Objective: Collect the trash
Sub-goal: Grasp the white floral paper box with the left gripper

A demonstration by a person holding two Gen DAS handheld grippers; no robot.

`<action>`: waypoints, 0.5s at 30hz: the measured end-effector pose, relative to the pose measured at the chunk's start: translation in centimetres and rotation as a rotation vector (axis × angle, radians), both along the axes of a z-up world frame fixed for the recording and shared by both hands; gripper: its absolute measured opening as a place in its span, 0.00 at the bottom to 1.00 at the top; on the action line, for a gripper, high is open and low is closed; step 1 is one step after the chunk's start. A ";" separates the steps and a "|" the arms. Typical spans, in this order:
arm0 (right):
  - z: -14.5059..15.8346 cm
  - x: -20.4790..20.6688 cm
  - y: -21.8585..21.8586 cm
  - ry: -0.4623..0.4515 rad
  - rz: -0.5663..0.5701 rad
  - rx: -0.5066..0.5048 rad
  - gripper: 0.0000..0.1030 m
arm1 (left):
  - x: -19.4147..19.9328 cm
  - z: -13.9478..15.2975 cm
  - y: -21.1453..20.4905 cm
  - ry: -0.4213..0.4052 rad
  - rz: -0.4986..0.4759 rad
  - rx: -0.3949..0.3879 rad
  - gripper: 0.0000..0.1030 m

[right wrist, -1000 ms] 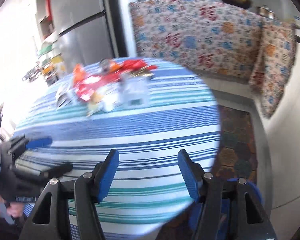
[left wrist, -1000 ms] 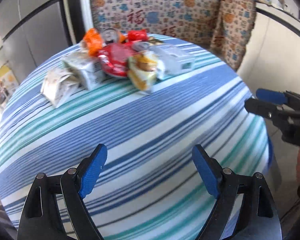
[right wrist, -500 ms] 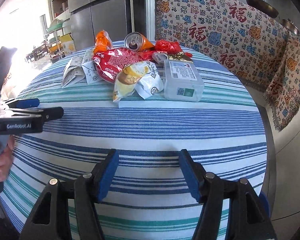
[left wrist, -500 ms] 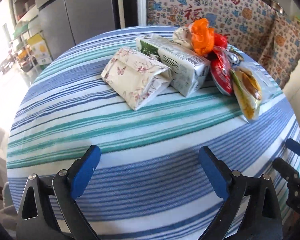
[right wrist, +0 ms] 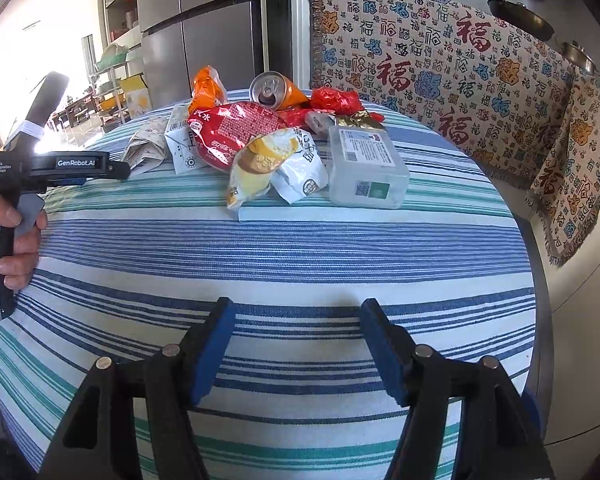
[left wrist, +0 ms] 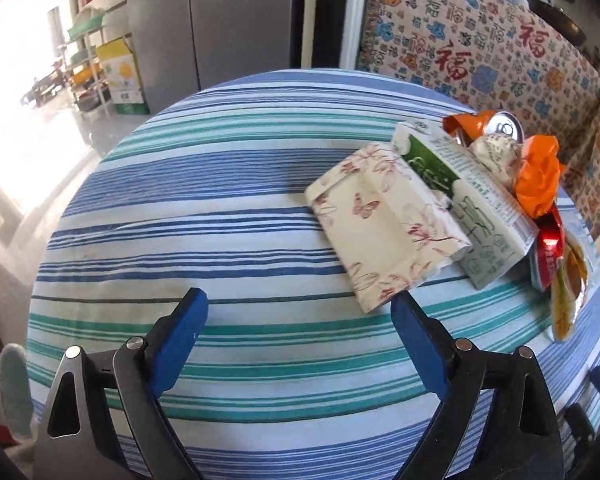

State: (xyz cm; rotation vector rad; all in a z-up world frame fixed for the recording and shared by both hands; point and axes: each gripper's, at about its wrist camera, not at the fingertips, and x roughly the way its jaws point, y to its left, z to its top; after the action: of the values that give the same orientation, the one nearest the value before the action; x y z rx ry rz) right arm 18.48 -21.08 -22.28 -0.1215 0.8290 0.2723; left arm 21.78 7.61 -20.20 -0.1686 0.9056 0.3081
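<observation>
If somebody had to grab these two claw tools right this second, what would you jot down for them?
Left gripper: nothing between its fingers, jaws closing, just short of the floral paper pack.
Right gripper: open, empty, over bare striped tablecloth.
Trash sits piled at the table's far side: milk carton, soda can, red snack bag, clear plastic box, orange wrapper.
Done: nothing picked up yet.
Left: gather all of it.

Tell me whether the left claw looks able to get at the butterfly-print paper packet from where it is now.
Probably yes. The left claw, jaws closing but empty, is just short of the butterfly-print paper packet, which lies at the near edge of the trash pile with only bare striped tablecloth before it.
</observation>
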 end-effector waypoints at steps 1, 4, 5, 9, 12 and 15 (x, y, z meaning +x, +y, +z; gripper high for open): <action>0.0 0.0 0.0 0.000 0.000 0.000 0.65 | -0.4 0.0 0.6 0.007 0.010 0.014 0.91; 0.0 -0.1 0.0 -0.001 0.000 -0.001 0.65 | -1.5 0.0 2.3 0.023 0.021 0.040 0.91; 0.0 0.0 0.0 0.000 0.000 0.000 0.65 | -1.7 0.1 2.5 0.028 0.016 0.034 0.91; 0.0 -0.1 0.0 -0.001 0.000 0.000 0.65 | -1.0 1.7 1.3 -0.017 -0.131 -0.110 0.91; 0.1 -0.1 0.0 -0.002 0.000 -0.001 0.65 | 1.2 3.4 -0.6 -0.026 -0.210 -0.182 0.96; 0.2 -0.1 0.0 -0.003 0.000 -0.001 0.65 | 4.6 3.8 -1.5 0.011 -0.208 -0.224 0.97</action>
State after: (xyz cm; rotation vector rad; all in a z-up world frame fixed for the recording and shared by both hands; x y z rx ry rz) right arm 18.37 -21.03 -22.09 -0.1229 0.8265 0.2720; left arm 26.41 6.12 -16.42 -0.2769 0.9595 0.0136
